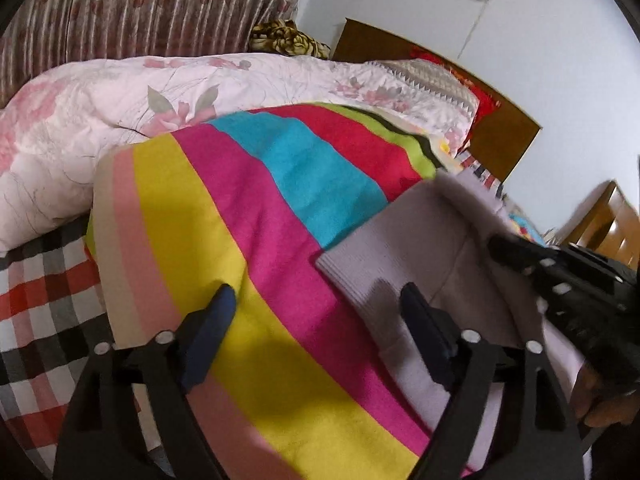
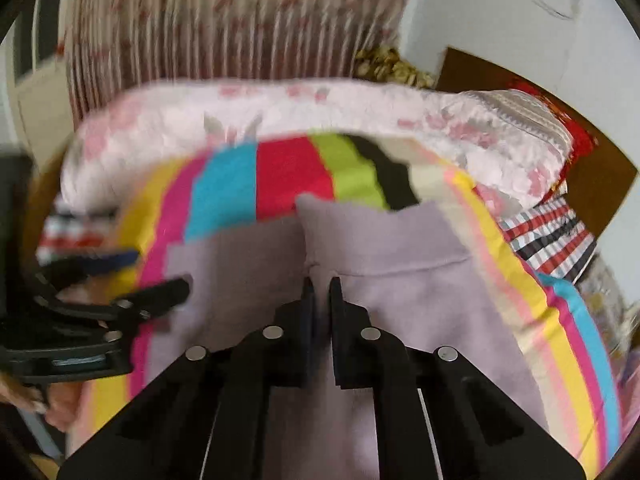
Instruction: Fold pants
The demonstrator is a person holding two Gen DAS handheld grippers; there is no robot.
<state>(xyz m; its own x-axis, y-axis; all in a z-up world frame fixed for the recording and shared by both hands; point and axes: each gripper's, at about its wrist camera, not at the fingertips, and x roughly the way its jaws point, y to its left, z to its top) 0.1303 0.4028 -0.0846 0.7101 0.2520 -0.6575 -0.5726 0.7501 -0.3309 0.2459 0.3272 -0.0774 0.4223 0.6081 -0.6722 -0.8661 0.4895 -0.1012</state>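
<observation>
Lilac pants (image 1: 408, 256) lie on a bright striped blanket (image 1: 248, 216), at the right of the left wrist view. My left gripper (image 1: 316, 300) is open above the blanket, its right finger over the pants' edge, holding nothing. In the right wrist view the pants (image 2: 392, 280) fill the middle. My right gripper (image 2: 320, 286) is shut on a raised fold of the pants. The left gripper (image 2: 156, 276) shows open at the left of the right wrist view, and the right gripper shows at the right of the left wrist view (image 1: 560, 280).
A pink floral quilt (image 1: 160, 92) lies bunched behind the blanket. A checked sheet (image 1: 40, 304) covers the bed at left. A wooden headboard (image 1: 504, 140) and white wall stand at the back right. A striped curtain (image 2: 240, 20) hangs behind.
</observation>
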